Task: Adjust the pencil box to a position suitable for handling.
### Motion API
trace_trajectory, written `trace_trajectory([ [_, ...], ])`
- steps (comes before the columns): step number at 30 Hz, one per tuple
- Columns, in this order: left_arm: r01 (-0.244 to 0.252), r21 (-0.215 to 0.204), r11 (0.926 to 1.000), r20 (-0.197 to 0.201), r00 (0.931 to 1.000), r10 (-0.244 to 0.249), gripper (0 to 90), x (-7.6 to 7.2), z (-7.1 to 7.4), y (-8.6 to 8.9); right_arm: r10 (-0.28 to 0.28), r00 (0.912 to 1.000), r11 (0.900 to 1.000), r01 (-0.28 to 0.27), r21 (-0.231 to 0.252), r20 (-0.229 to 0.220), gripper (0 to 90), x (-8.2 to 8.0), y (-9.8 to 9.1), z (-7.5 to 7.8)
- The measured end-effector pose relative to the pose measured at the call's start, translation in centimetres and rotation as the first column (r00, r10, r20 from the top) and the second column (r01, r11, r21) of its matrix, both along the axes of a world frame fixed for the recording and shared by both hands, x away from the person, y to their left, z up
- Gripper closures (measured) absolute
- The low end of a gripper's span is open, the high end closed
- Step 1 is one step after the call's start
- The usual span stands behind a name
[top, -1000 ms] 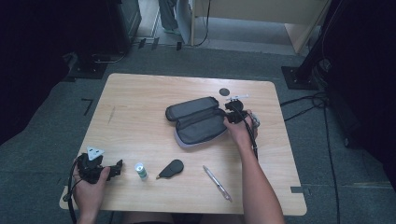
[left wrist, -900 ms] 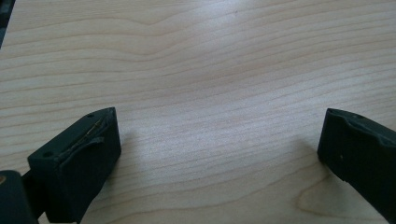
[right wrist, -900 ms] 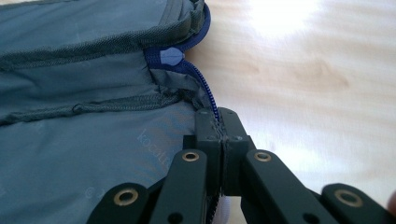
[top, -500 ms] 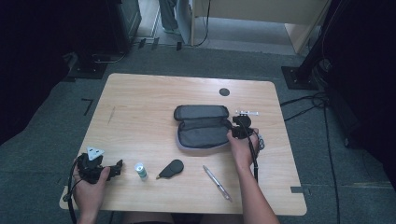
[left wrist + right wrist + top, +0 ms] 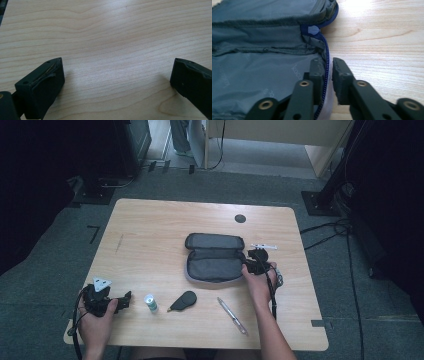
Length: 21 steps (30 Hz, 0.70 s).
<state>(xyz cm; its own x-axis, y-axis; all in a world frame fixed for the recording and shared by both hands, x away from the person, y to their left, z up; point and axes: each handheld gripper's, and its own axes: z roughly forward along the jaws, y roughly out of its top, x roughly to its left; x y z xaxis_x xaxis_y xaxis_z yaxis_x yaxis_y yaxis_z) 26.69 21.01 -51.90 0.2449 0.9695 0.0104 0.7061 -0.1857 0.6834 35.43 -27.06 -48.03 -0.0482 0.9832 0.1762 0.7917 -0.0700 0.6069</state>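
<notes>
Right gripper view: the right tool (image 5: 327, 72) sits at the edge of an open grey pencil case (image 5: 262, 57); its two black jaws stand close together with the blue zipper edge (image 5: 326, 62) running up the narrow gap between them. The jaws have just been opening a little; a slim gap shows on the right side of the zipper edge, and I cannot tell whether the left pad still presses it. Grey lining with faint printed lettering lies to the left of the jaws, bare pale wood to the right. High view: the pencil case (image 5: 214, 257) lies flat and opened near the middle of the wooden counter (image 5: 150, 235), slightly right of centre, with the right tool (image 5: 256, 261) at its right end. Just beyond that tool, a small white item (image 5: 264, 246), too small to name. Left tool (image 5: 125, 299) rests at the near left corner, well apart from the case. Between the hands along the near edge: a small white bottle with a green band (image 5: 150, 303), a black teardrop-shaped object (image 5: 184, 300), a silver pen (image 5: 233, 316). Left gripper view: left tool (image 5: 116, 80) jaws wide apart, nothing between them, bare wood beneath.
</notes>
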Motion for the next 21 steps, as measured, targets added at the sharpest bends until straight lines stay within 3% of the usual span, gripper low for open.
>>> trace_trajectory([
  [5,0.001,0.001,1.0000,0.000,1.0000,-0.001,0.0,0.0,0.0,0.0,0.017,0.9999,0.9995,-0.017,-0.027,0.001,88.8,-0.3,0.0,-0.1],
  [14,0.001,0.001,1.0000,0.000,1.0000,-0.001,0.0,0.0,0.0,0.0,0.028,0.9995,0.9995,-0.028,-0.012,0.012,88.2,-1.3,-0.6,-0.2],
  [15,0.000,0.001,1.0000,0.000,1.0000,0.000,0.0,0.0,0.0,0.0,0.031,0.9990,0.9994,-0.031,0.014,0.032,80.5,-1.7,-0.9,-0.1],
  [16,0.000,0.001,1.0000,0.000,1.0000,0.000,0.0,0.0,0.0,0.0,0.031,0.9990,0.9994,-0.031,0.014,0.032,80.5,-1.7,-0.9,-0.1],
  [17,0.000,0.001,1.0000,0.000,1.0000,0.000,0.0,0.0,0.0,0.0,0.047,0.9971,0.9976,-0.050,0.048,0.060,73.4,-2.2,-1.2,0.3],
  [18,0.000,0.001,1.0000,0.000,1.0000,0.000,0.0,0.0,0.0,0.0,0.047,0.9971,0.9976,-0.050,0.048,0.060,73.4,-2.2,-1.2,0.3],
  [19,0.000,0.000,1.0000,0.000,1.0000,0.000,0.0,0.0,0.0,0.0,0.056,0.9933,0.9974,-0.060,0.041,0.102,67.5,-3.1,-1.5,0.8],
  [21,0.001,0.000,1.0000,0.000,1.0000,-0.001,0.0,0.0,0.0,0.0,0.067,0.9907,0.9961,-0.073,0.050,0.118,66.1,-3.4,-1.6,1.0],
])
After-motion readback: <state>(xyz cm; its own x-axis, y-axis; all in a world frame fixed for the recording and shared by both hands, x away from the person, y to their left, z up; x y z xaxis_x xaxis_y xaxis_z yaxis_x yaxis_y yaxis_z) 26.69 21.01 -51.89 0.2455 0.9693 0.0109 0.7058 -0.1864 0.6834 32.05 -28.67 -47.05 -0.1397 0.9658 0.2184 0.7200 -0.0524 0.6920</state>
